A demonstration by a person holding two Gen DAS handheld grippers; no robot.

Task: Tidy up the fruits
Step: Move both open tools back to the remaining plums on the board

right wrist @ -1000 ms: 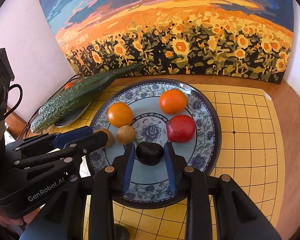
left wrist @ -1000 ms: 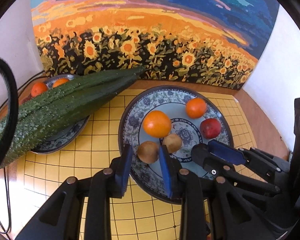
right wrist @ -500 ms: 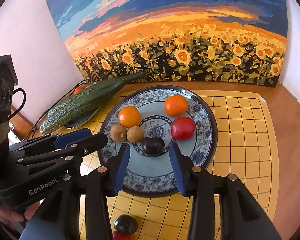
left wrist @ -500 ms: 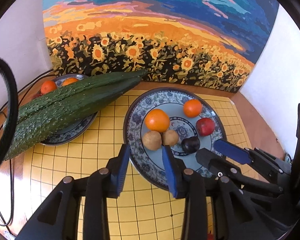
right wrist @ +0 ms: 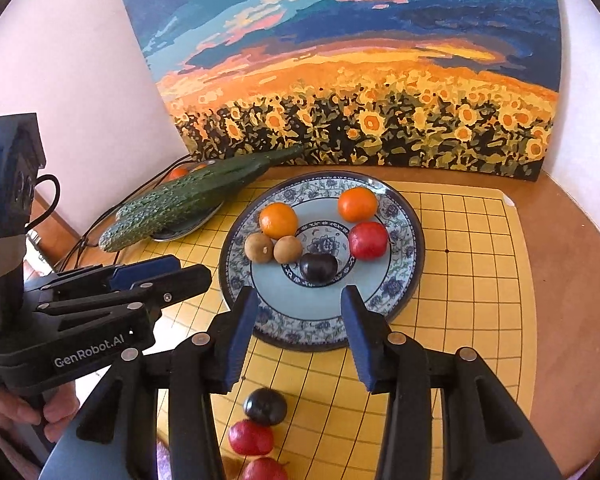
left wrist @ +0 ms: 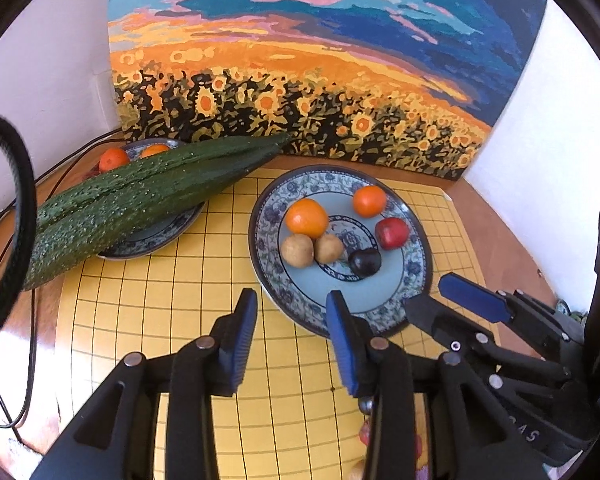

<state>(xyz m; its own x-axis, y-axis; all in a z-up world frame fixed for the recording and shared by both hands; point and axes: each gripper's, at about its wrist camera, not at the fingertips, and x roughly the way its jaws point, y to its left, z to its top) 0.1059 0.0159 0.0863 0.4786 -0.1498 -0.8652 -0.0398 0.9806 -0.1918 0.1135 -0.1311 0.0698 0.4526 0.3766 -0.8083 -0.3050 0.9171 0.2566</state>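
A blue-patterned plate [right wrist: 404,280] [left wrist: 268,248] holds two oranges [right wrist: 278,220], two brown kiwis [right wrist: 259,247], a red fruit [right wrist: 368,240] and a dark plum [right wrist: 318,267] [left wrist: 365,262]. My right gripper [right wrist: 298,312] is open and empty, above the plate's near rim. My left gripper [left wrist: 292,316] is open and empty, at the plate's near-left rim. On the mat near me lie a second dark plum [right wrist: 265,406] and red fruits [right wrist: 251,437].
A smaller plate [left wrist: 156,236] at the left carries long cucumbers [left wrist: 140,196] and small oranges [left wrist: 114,159]. A sunflower painting [right wrist: 360,80] stands behind. Everything rests on a yellow grid mat [right wrist: 472,280] on a wooden table. Black cables [left wrist: 4,360] run at the left.
The right gripper let go of the dark plum on the plate, opened and drew back. The left gripper also pulled back from the kiwis. Loose fruits came into view near me.
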